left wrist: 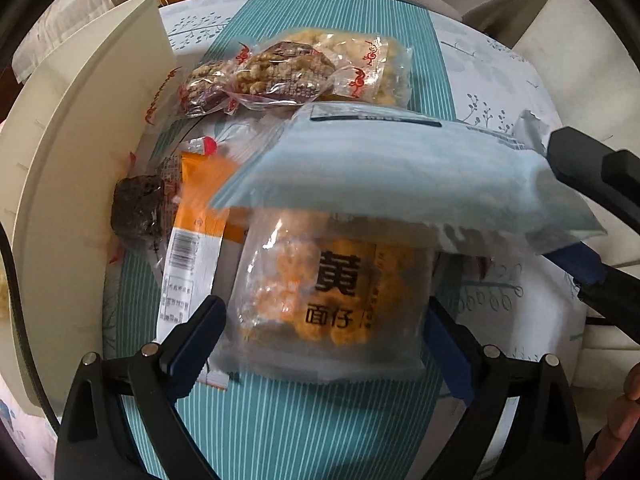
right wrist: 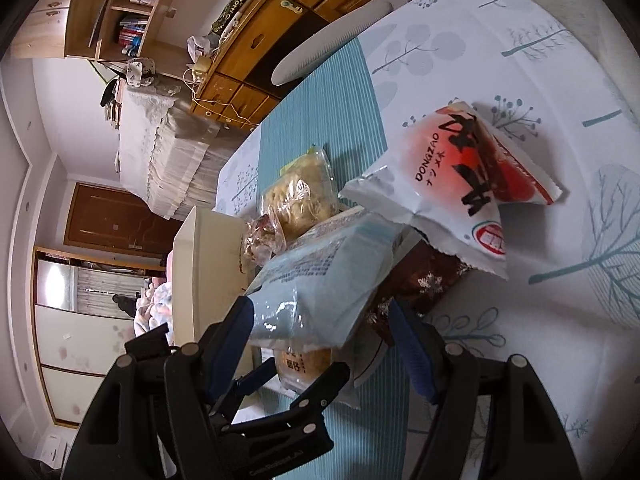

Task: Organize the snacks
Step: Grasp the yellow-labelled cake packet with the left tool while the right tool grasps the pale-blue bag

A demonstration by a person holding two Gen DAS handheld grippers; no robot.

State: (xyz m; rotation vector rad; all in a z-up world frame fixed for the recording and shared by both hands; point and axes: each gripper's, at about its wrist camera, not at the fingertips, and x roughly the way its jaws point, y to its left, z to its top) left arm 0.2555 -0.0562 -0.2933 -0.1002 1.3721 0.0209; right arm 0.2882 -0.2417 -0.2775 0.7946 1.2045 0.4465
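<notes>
A clear pack of orange puffed snacks point(left wrist: 320, 300) with dark lettering lies on the teal striped runner point(left wrist: 280, 420). My left gripper point(left wrist: 325, 307) points down over it, open, a finger standing at each side of the pack without squeezing it. A light blue pack point(left wrist: 400, 168) hangs above the orange pack, tilted. My right gripper point(right wrist: 320, 306) is shut on the end of this light blue pack point(right wrist: 320, 280). In the left wrist view the right gripper point(left wrist: 576, 216) reaches in from the right edge.
A cream tray point(left wrist: 80, 160) stands tilted at the left. Clear bags of nut clusters point(left wrist: 260, 72), a pale snack bag point(left wrist: 380, 64), an orange-and-white packet point(left wrist: 196, 240) and a dark wrapped block point(left wrist: 136, 208) lie nearby. A white-and-red pouch point(right wrist: 460, 184) rests on a brown pack point(right wrist: 424, 280).
</notes>
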